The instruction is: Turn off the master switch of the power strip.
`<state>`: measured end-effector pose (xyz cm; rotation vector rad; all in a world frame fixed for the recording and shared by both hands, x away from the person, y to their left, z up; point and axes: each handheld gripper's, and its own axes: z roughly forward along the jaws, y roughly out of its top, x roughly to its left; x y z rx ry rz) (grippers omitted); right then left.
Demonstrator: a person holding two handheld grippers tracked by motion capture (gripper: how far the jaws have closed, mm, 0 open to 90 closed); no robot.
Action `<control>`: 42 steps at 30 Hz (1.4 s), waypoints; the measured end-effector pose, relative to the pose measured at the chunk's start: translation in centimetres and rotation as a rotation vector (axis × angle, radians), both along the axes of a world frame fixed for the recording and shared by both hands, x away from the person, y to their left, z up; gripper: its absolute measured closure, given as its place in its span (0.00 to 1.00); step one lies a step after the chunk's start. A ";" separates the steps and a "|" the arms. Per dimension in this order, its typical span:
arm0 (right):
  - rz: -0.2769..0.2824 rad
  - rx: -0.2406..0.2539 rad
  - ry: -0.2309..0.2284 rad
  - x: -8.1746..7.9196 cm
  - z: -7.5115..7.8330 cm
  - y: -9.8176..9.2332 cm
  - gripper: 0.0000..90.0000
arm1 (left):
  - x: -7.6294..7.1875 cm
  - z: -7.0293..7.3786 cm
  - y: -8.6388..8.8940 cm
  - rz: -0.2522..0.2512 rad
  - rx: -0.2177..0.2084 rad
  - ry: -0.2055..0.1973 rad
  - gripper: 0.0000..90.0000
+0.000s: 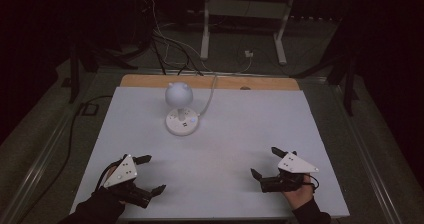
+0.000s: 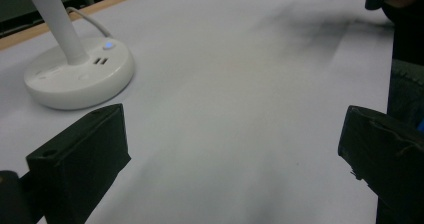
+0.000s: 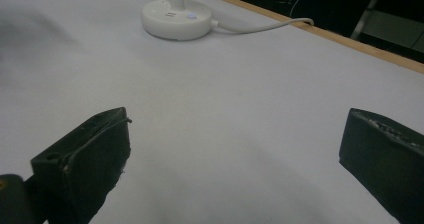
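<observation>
one lamp [image 1: 181,109], two grippers, jaws apart.

— Any writing to read here?

— None. The white lamp base [image 2: 80,76] carries no legible brand or label; it has just a small lit blue button and two slots on its top, with no letters beside them.

— Anything on the bench [image 1: 250,134]?

— Its white surface is plain, with no print, numbers or signs on it.
</observation>
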<state>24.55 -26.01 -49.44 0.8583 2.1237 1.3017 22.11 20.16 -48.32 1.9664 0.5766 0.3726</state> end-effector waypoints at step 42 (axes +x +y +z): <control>0.020 0.022 0.008 -0.2 0.0 0.3 0.00 | 6.4 3.2 -5.0 0.043 -0.016 -0.007 0.00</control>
